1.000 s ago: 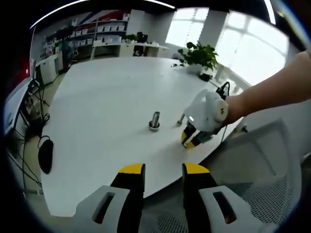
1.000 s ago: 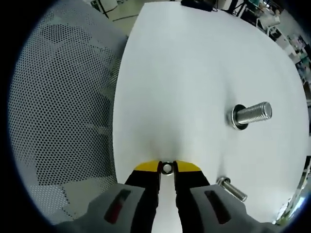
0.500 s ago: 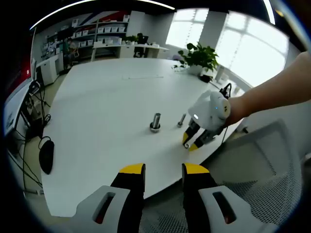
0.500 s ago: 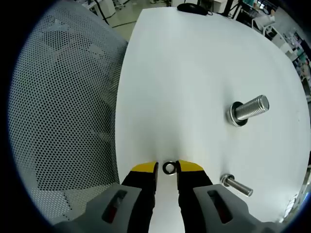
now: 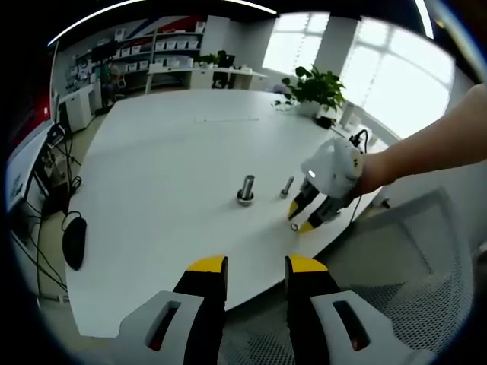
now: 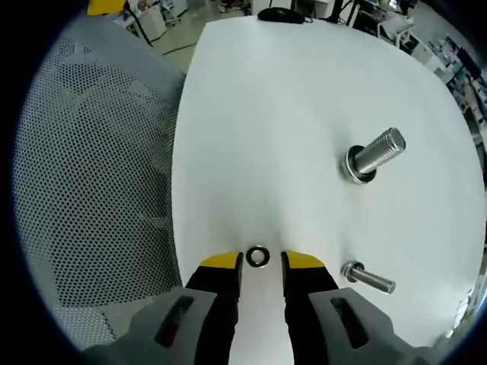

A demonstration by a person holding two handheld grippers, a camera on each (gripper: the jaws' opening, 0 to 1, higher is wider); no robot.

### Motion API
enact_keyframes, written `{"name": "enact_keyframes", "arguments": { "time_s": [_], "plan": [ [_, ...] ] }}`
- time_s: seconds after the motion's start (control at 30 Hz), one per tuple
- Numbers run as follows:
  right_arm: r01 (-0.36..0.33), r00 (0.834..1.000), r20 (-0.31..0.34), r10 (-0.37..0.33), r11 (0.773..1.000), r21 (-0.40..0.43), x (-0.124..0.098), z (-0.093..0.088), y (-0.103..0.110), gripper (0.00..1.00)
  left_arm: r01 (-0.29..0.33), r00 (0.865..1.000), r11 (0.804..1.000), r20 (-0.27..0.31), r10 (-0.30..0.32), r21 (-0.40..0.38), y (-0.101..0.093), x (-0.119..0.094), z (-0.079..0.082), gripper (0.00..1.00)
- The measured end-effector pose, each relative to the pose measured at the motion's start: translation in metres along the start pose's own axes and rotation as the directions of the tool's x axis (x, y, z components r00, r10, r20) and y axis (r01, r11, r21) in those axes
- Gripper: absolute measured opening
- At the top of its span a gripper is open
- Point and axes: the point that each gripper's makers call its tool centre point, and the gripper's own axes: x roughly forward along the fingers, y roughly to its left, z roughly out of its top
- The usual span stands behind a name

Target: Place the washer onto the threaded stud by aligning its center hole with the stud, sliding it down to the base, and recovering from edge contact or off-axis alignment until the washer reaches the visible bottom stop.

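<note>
in the left gripper view, the left gripper (image 5: 256, 266) hung back off the near edge of the white table (image 5: 167, 160), its yellow-tipped jaws spread with nothing between them. well ahead stood the threaded stud (image 5: 246, 189), upright, with a smaller bolt (image 5: 286, 186) just beside it. the right gripper (image 5: 304, 218) sat low at the table's edge, past the bolt, far nearer the stud than the left one was. the washer (image 5: 294, 226) showed as a tiny ring at its tips.

in the right gripper view, the right gripper (image 6: 262, 260) had its jaws parted, and the washer (image 6: 258, 256) lay flat on the table (image 6: 289, 99) in the gap between the tips, seemingly touching neither. the threaded stud (image 6: 371, 157) stood ahead and off to the right side of this view, already ringed at its base, its axis leaning out with the lens. the smaller bolt (image 6: 367, 277) lay close beside the right-hand jaw. a mesh chair (image 6: 91, 182) flanked the table.
</note>
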Motion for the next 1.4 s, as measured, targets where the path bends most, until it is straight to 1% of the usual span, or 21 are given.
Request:
{"name": "enact_keyframes", "arguments": {
  "time_s": [0.1,0.13,0.2,0.37,0.57,0.67,0.73,1.17,1.2,1.23,1.3,1.4],
  "plan": [
    [-0.003,1.0,-0.025,0.003,1.0,0.0,0.0006,-0.0006,0.0002,0.23,0.001,1.0,1.0,-0.001,-0.001,0.003,-0.0003,0.0001,0.0008,0.28],
    [-0.006,0.999,-0.037,0.005,1.0,-0.019,0.0007,-0.0009,0.0002,0.23,0.0,1.0,1.0,-0.002,0.0,0.003,-0.0001,0.0003,0.0008,0.28],
    [-0.007,0.999,-0.047,0.006,1.0,-0.02,0.0006,-0.0006,0.0003,0.23,0.002,1.0,1.0,-0.002,-0.002,0.0,-0.0001,0.0005,0.0005,0.28],
    [0.002,0.998,-0.056,-0.002,1.0,-0.009,0.0012,-0.0006,-0.0012,0.21,0.002,1.0,1.0,0.003,-0.001,-0.006,0.0004,0.0004,0.0013,0.28],
    [0.011,0.998,-0.067,-0.011,1.0,0.001,0.0027,0.0015,-0.0029,0.16,0.004,1.0,1.0,-0.001,-0.004,-0.006,0.0002,0.001,0.001,0.28],
    [0.007,0.997,-0.076,-0.006,1.0,0.012,0.003,0.0016,-0.0038,0.16,0.002,1.0,1.0,0.003,-0.002,-0.009,0.0007,0.0007,0.0015,0.27],
    [0.007,0.997,-0.081,-0.007,1.0,0.003,0.0015,0.002,-0.0021,0.16,0.0,1.0,1.0,0.004,0.0,-0.011,0.0012,0.0003,0.0017,0.27],
    [0.02,0.996,-0.083,-0.016,0.999,0.045,0.0032,0.0012,-0.0041,0.15,0.003,1.0,1.0,-0.001,-0.003,-0.009,0.0005,0.0007,0.001,0.27],
    [0.024,0.995,-0.098,-0.017,0.997,0.076,0.0013,-0.0018,-0.0026,0.14,0.003,1.0,1.0,-0.001,-0.003,-0.008,0.0004,0.0006,0.0009,0.27],
    [0.027,0.996,-0.086,-0.02,0.997,0.078,0.0025,0.0007,-0.0049,0.14,0.003,1.0,1.0,0.0,-0.003,-0.008,0.0003,0.0005,0.0011,0.27],
    [0.039,0.996,-0.089,-0.029,0.993,0.109,0.0024,0.0009,-0.0052,0.14,0.002,1.0,1.0,0.004,-0.002,-0.011,0.0008,0.0003,0.0016,0.27],
    [0.052,0.996,-0.079,-0.045,0.994,0.092,0.0023,0.001,-0.0032,0.14,0.001,1.0,1.0,0.007,-0.001,-0.013,0.0012,0.0001,0.0026,0.27]
  ]
}}
